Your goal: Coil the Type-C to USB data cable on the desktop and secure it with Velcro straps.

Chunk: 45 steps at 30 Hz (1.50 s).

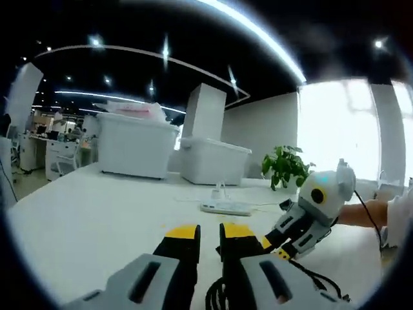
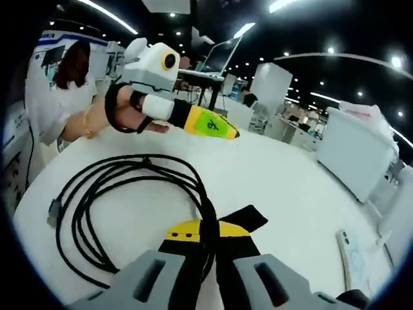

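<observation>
The black data cable (image 2: 97,213) lies in loose loops on the white round table (image 2: 284,181). My right gripper (image 2: 208,231) is shut on the cable where the loops gather, and a black Velcro strap (image 2: 248,219) sticks out beside its yellow tips. In the left gripper view, the right gripper (image 1: 279,248) comes in from the right, low over the table (image 1: 97,213), with a bit of cable (image 1: 319,279) trailing from it. My left gripper (image 2: 222,129) hangs above the table's far side in a person's hand, jaws together and holding nothing. Its own yellow-tipped jaws (image 1: 210,234) stand almost touching.
A white power strip (image 1: 226,208) lies further along the table, and its end (image 2: 352,255) lies near the right edge. Two large white bins (image 1: 135,145) and a potted plant (image 1: 284,165) stand behind it. A person (image 2: 58,90) stands at the table's edge.
</observation>
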Available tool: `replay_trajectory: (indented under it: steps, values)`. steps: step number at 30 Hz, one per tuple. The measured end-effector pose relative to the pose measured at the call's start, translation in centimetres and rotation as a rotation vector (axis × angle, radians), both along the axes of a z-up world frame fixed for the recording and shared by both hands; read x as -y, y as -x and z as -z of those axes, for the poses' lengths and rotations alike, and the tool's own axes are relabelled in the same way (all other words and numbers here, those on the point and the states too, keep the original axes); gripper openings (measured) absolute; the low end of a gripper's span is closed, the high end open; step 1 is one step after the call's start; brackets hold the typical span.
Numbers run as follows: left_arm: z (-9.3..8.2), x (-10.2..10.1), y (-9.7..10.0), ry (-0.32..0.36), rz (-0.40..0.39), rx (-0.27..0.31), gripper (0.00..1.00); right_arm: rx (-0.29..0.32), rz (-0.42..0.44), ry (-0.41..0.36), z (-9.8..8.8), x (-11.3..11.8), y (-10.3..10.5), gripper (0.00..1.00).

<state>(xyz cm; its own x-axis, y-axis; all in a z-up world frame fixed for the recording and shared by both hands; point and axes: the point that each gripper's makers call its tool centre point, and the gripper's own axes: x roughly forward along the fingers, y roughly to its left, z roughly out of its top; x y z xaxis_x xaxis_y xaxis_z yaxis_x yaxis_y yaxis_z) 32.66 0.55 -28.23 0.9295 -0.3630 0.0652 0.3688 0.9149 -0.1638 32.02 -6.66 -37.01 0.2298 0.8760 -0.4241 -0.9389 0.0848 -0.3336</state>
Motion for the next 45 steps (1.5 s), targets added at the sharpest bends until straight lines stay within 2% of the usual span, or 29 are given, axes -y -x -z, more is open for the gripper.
replay_trajectory:
  steps: [4,6,8,10,14,16,20,22,25,28,29,31,34,36,41,45]
  values:
    - [-1.1,-4.8,0.2,0.011,-0.124,0.036,0.14,0.029,0.034,-0.088,-2.1,-2.3,-1.4,0.05]
    - [-1.8,-7.9,0.5,0.015,-0.217,0.065,0.14,0.027,0.041,-0.118,-3.1,-4.0,-2.1,0.05]
    - [-2.4,-9.8,0.8,0.010,-0.283,0.089,0.14,0.019,0.051,-0.142,-3.7,-6.3,-3.1,0.05]
    - [-2.6,-10.9,1.0,0.013,-0.328,0.099,0.14,0.017,0.055,-0.151,-4.0,-8.1,-3.9,0.05]
    - [-2.8,-11.3,1.2,0.009,-0.356,0.121,0.14,0.011,0.072,-0.175,-4.1,-12.3,-6.1,0.05]
    - [-2.5,-10.7,0.7,0.054,-0.321,0.101,0.14,0.000,0.084,-0.180,-3.9,-14.1,-7.2,0.05]
    - [-1.9,-10.2,0.2,0.016,-0.316,0.077,0.14,0.000,0.137,-0.216,-4.1,-17.0,-10.0,0.05]
    - [-2.0,-10.2,0.3,0.007,-0.317,0.082,0.14,-0.012,0.165,-0.247,-4.5,-17.8,-11.0,0.05]
    - [-1.9,-10.5,0.1,0.019,-0.324,0.078,0.14,-0.012,0.166,-0.237,-4.3,-19.1,-11.7,0.05]
    - [-1.3,-10.4,0.0,0.007,-0.325,0.060,0.14,0.001,0.167,-0.217,-4.0,-20.1,-12.1,0.05]
    - [-1.2,-10.4,0.0,-0.002,-0.330,0.057,0.14,-0.013,0.177,-0.225,-3.9,-20.4,-12.3,0.06]
    - [-1.2,-10.5,-0.1,-0.011,-0.337,0.056,0.14,-0.074,0.210,-0.284,-4.3,-20.6,-12.4,0.08]
    - [-0.9,-10.7,-0.1,0.002,-0.336,0.048,0.14,-0.177,0.272,-0.376,-5.8,-19.9,-12.8,0.10]
    - [-0.8,-10.8,-0.3,0.009,-0.339,0.042,0.14,-0.209,0.283,-0.424,-7.0,-19.2,-12.9,0.11]
    - [-0.3,-11.0,-0.5,-0.003,-0.350,0.027,0.14,-0.222,0.326,-0.498,-9.8,-14.8,-12.9,0.09]
    - [0.4,-10.8,-0.7,-0.012,-0.356,0.015,0.14,-0.219,0.356,-0.536,-11.0,-10.0,-11.8,0.08]
